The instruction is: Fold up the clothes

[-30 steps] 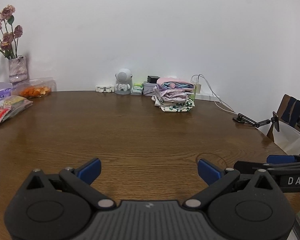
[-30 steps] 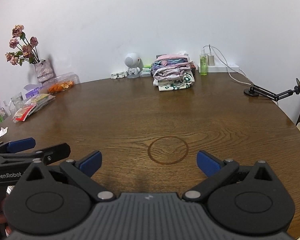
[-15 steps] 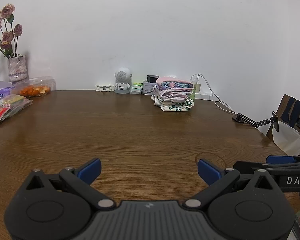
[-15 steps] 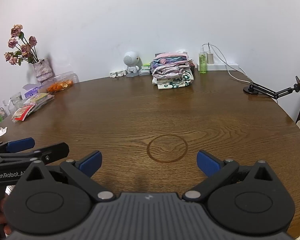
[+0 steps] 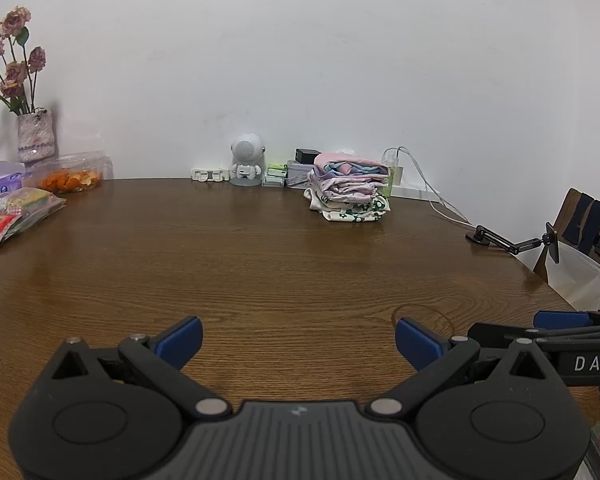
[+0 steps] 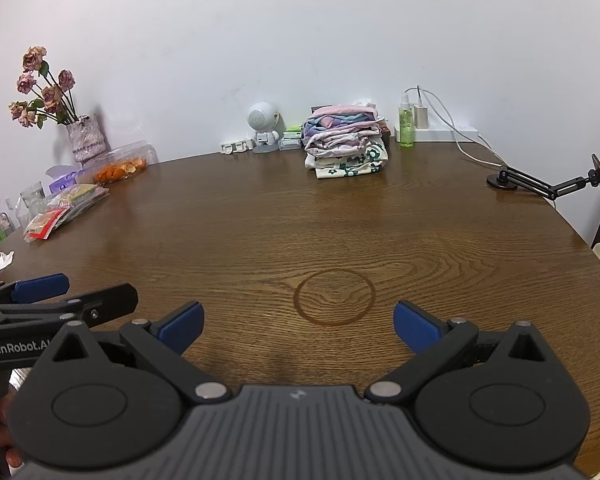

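A stack of folded clothes [image 5: 350,186] [image 6: 345,145], pink and lilac on top and white with green flowers below, stands at the far side of the round wooden table [image 5: 260,264] [image 6: 340,232]. My left gripper [image 5: 298,342] hovers open over the near table edge, with nothing between its blue pads. My right gripper [image 6: 298,322] is also open and empty, just short of a ring mark in the wood. Each gripper shows at the edge of the other's view. No loose garment lies in front of me.
By the wall stand a small white robot figure [image 5: 246,164], small boxes, a green bottle [image 6: 406,126] and a charger with cable. A vase of roses [image 5: 34,136], snack packets and a food tub sit far left. A black phone-holder arm [image 6: 540,186] sits at the right edge, a chair [image 5: 588,224] beyond.
Both views have shifted slightly, the right one tilting up a little so the clothes stack sits lower in frame. Both grippers stay open and empty.
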Available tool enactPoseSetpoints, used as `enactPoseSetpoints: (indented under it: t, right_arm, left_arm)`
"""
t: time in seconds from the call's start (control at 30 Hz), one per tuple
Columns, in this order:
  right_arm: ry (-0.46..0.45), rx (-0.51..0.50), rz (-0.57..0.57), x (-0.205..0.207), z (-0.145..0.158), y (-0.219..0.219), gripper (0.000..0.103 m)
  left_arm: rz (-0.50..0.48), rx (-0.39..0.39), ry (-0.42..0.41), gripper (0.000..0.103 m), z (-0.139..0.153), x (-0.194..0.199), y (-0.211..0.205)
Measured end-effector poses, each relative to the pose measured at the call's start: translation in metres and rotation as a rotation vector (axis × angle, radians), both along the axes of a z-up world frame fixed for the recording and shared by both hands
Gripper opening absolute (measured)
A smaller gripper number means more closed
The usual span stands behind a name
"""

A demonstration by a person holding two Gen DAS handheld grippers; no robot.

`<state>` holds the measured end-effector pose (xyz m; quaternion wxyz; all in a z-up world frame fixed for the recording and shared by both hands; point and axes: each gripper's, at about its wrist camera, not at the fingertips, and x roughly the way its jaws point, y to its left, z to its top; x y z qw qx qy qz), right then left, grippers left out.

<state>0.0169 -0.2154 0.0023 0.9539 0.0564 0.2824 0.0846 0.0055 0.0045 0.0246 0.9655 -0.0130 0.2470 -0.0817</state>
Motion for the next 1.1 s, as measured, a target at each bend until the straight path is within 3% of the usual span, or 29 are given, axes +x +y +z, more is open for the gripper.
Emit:
enactPoseSetpoints:
  t: [1.1]
  right_arm:
    - [0.009,0.003,0.004,-0.0006,-0.0023,0.0003,0.103]
  left_arm:
    - [0.004,-0.005,0.007,0.103,-0.0035,-0.0023,0.0003]
